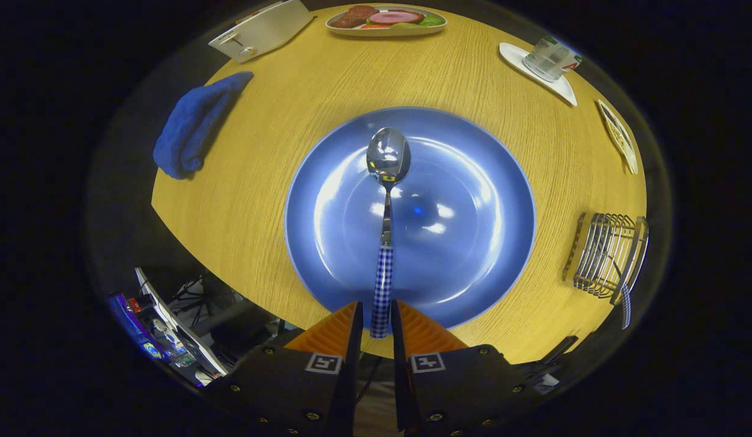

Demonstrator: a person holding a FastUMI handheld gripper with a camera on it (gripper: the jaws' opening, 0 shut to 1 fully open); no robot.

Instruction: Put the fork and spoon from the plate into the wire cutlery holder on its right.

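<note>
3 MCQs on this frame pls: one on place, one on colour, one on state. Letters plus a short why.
1. Where is the wire holder?
A. on the plate
B. on the table, right of the plate
C. beside the toaster

2. What colour is the plate?
A. blue
B. white
C. green

3. What is the gripper doing?
A. open above the cloth
B. shut on nothing
C. shut on the spoon's handle

Key:
1 B: the holder stands on the wooden table, off the plate's right rim and apart from it; a checked handle pokes out at its near side.
2 A: the plate is blue all over, rim to centre.
3 C: both fingers press the checked handle of the spoon, whose bowl points ahead over the plate's middle.
</note>
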